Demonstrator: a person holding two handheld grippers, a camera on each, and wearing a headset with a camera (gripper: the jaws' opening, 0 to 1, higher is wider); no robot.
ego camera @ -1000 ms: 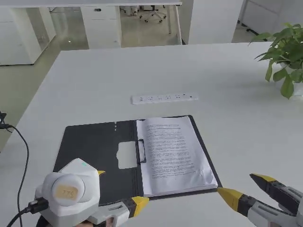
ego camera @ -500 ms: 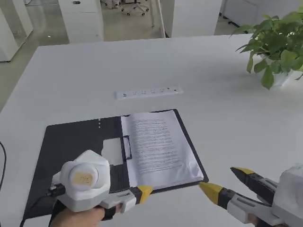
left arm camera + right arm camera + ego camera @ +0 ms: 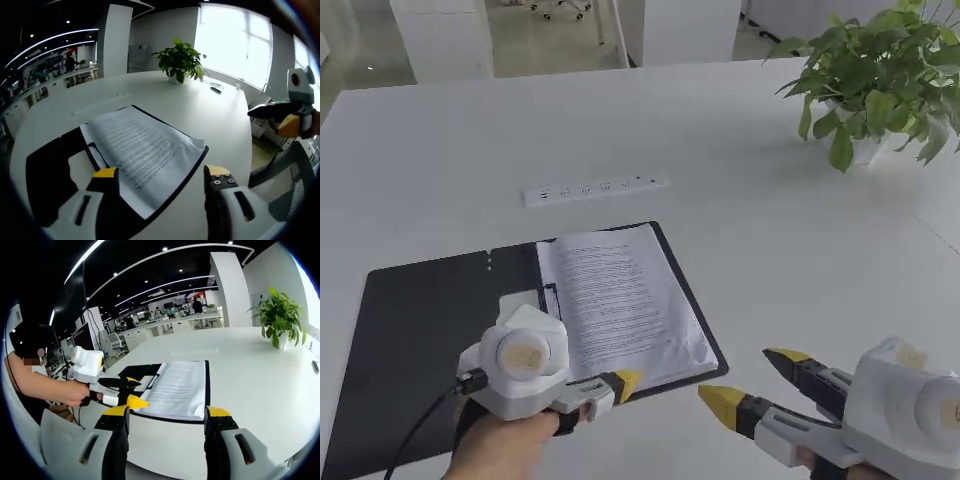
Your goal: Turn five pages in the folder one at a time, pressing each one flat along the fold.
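Observation:
A black folder [image 3: 410, 330] lies open on the white table, with a stack of printed pages [image 3: 615, 295] flat on its right half. My left gripper [image 3: 610, 378] is open at the pages' near edge, and its jaws [image 3: 161, 172] frame the near corner of the pages [image 3: 140, 147]. My right gripper [image 3: 752, 378] is open just off the folder's near right corner and holds nothing. In the right gripper view, my right gripper [image 3: 166, 411] faces the pages [image 3: 182, 382] and the left gripper [image 3: 107, 385], which a hand holds.
A white power strip [image 3: 595, 188] lies beyond the folder. A potted plant [image 3: 880, 80] stands at the far right of the table. A black cable [image 3: 420, 430] trails from the left gripper. A mesh chair [image 3: 287, 185] is beside the table edge.
The head camera has panned right. My left gripper has come closer to the pages' near edge. My right gripper has risen further into view by the folder's corner. The pages have not moved.

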